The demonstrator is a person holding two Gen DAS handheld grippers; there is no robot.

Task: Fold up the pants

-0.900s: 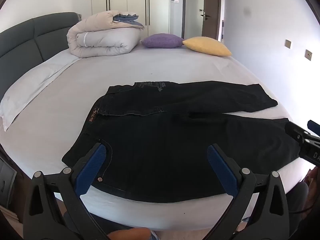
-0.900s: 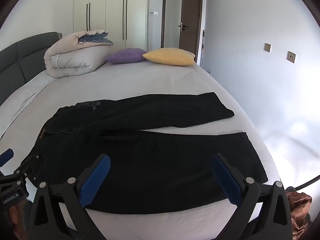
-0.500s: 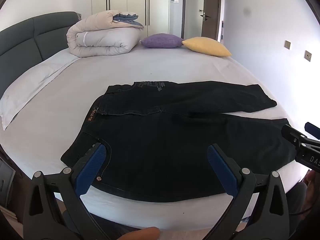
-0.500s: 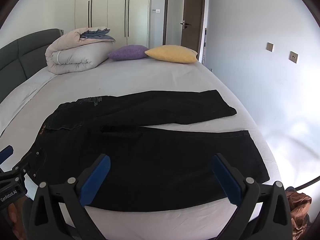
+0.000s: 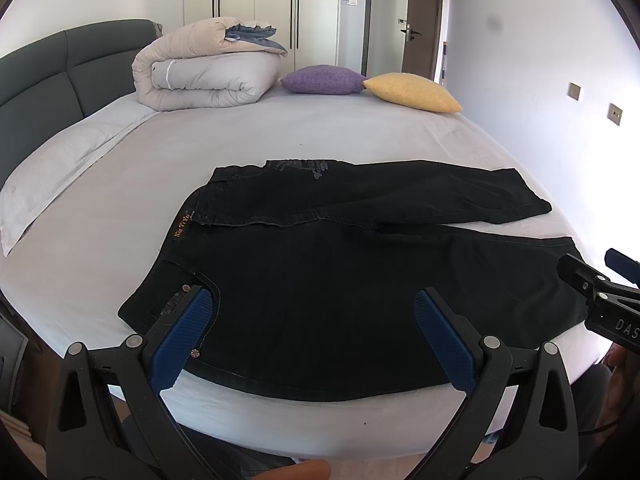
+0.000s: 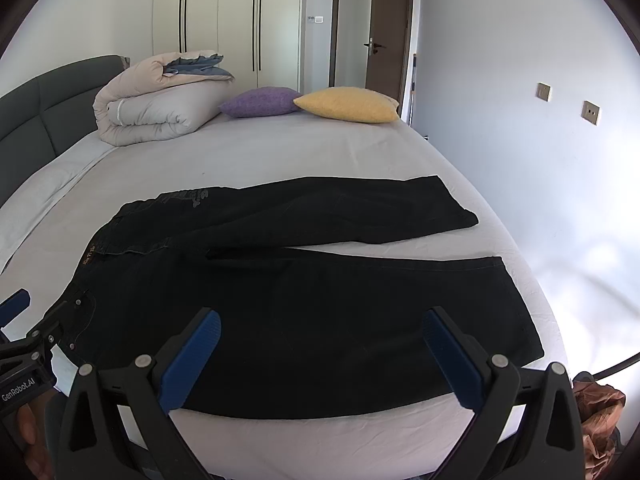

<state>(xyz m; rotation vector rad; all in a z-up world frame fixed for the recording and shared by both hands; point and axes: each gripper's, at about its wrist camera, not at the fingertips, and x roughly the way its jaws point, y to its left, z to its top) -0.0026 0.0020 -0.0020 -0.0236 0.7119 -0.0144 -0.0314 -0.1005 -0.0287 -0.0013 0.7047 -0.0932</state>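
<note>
Black pants [image 5: 360,280] lie spread flat on the bed [image 5: 280,140], legs apart. Both the left tongs [image 5: 312,332] and the right tongs [image 6: 320,352] hover above them, wide open, gripping nothing.

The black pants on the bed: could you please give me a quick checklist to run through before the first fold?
1. Black pants spread flat, both legs laid out: ok.
2. Left gripper open, nothing between its pads: ok.
3. Right gripper open, nothing between its pads: ok.
4. Near edge of the pants within the bed: ok, though it lies close to the mattress edge.
5. Landing area free: ok; rolled duvet, purple pillow and yellow pillow sit far up the bed, apart from the pants.
6. Waistband lying smooth: not ok; the far side of the waist looks folded over.
</note>
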